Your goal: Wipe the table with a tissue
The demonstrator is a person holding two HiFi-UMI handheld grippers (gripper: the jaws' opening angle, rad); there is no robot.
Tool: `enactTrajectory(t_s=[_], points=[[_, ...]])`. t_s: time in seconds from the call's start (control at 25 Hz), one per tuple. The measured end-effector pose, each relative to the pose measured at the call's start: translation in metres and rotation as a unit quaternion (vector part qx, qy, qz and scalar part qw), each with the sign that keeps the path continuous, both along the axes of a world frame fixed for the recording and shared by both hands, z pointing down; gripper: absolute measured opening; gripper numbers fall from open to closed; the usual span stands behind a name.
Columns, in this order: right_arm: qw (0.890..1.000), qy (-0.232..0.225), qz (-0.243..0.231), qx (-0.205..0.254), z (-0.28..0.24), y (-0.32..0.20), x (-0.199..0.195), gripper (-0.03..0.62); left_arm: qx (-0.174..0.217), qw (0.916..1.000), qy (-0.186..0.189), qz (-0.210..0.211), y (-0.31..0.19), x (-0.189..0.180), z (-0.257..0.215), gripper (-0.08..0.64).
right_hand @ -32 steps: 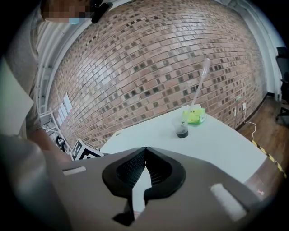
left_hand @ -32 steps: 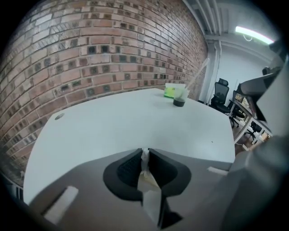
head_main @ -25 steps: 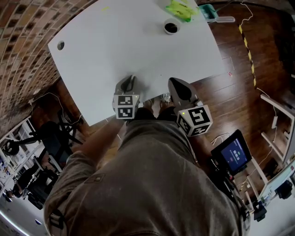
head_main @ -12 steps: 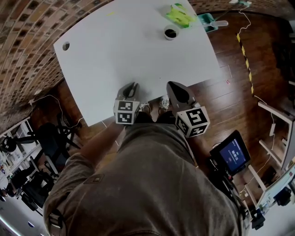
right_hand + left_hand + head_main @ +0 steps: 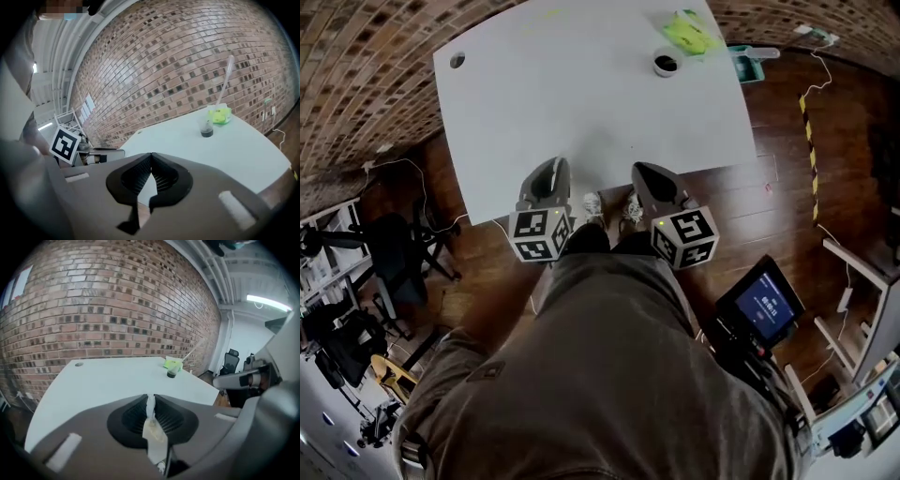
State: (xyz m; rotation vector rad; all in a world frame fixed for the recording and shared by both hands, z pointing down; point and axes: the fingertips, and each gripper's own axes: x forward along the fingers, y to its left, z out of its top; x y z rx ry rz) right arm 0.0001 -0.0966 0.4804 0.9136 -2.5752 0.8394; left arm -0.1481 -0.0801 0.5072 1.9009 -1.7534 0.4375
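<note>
A white table (image 5: 581, 94) stands against a brick wall. At its far right corner lie a green tissue pack (image 5: 692, 31) and a small cup (image 5: 666, 64) with dark contents; the same pack (image 5: 173, 364) and cup (image 5: 171, 373) show far off in the left gripper view, and again as pack (image 5: 219, 114) and cup (image 5: 205, 129) in the right gripper view. My left gripper (image 5: 551, 173) (image 5: 150, 398) hangs at the table's near edge, jaws together. My right gripper (image 5: 645, 178) (image 5: 151, 168) is beside it, also shut. Neither holds anything.
A round cable hole (image 5: 457, 60) sits in the table's far left corner. On the wooden floor are a teal dustpan (image 5: 748, 64) past the right end, a lit screen (image 5: 761, 307) at the right, and office chairs (image 5: 394, 258) at the left.
The table has slid up and away in the head view. Both grippers now sit at its near edge instead of over it. Their jaws stay shut.
</note>
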Motion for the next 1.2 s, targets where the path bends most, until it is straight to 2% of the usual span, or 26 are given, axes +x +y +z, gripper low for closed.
enactTrajectory(t_s=[0.4,0.6,0.88,1.2], points=[[0.999,0.011,-0.045,0.03,-0.011,0.021,-0.012,0.011,0.053,0.9976,0.032,-0.03,0.034,0.014,-0.024,0.038],[0.997,0.016,-0.054,0.058,-0.041,0.078,-0.019,0.011,0.09,0.9939,0.05,-0.04,0.087,0.01,-0.053,0.038],[0.996,0.031,-0.049,0.07,-0.059,0.152,-0.019,0.011,0.106,0.9895,0.084,-0.05,0.155,0.01,-0.061,0.038],[0.995,0.017,-0.053,0.084,-0.071,0.168,-0.023,0.011,0.131,0.9863,0.088,-0.048,0.171,0.017,-0.078,0.038]])
